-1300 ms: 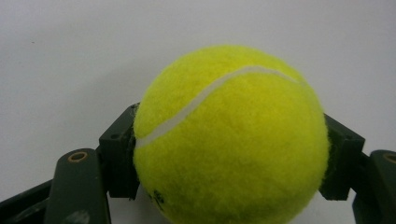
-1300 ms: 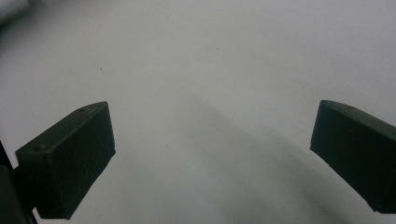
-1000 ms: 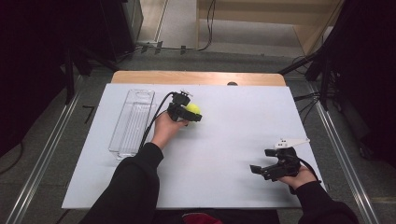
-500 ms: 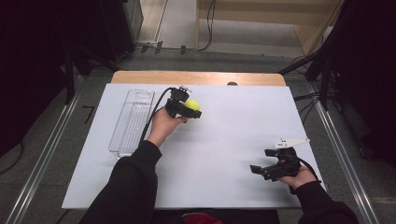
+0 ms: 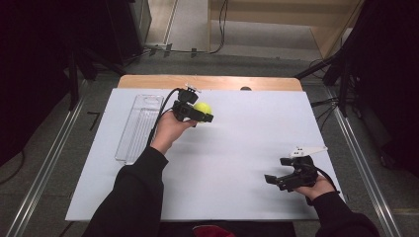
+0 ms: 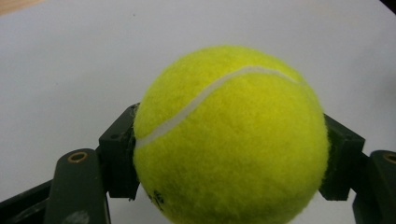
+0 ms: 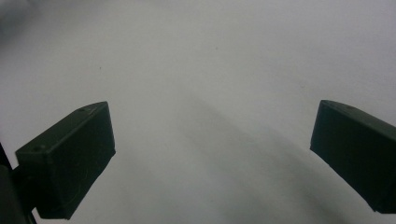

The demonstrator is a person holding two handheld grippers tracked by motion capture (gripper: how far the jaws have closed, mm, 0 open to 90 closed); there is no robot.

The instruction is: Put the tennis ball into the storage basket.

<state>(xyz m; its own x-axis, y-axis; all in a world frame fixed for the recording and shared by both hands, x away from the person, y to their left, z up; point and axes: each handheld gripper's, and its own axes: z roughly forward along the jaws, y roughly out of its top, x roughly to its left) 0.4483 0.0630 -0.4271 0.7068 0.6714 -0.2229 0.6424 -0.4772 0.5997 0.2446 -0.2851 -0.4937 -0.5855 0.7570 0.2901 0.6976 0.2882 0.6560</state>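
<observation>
A yellow tennis ball (image 5: 202, 107) sits between the jaws of my left gripper (image 5: 203, 114) above the far middle of the white table (image 5: 237, 148). In the left gripper view the ball (image 6: 231, 140) is pressed on both sides by the black pads (image 6: 120, 154), so the gripper (image 6: 229, 158) is shut on it. My right gripper (image 5: 274, 180) rests low near the front right of the table, its jaws wide apart. In the right gripper view nothing lies between its pads (image 7: 74, 158), and the gripper (image 7: 212, 158) faces bare white surface.
A clear plastic tray (image 5: 140, 127) lies lengthwise at the left of the table, beside the left forearm. A wooden strip (image 5: 207, 82) runs along the table's far edge. Dark stands and cables surround the table on the floor.
The left gripper has lifted slightly and shifted a little toward the far side with the ball in it. The right gripper has stayed where it was.
</observation>
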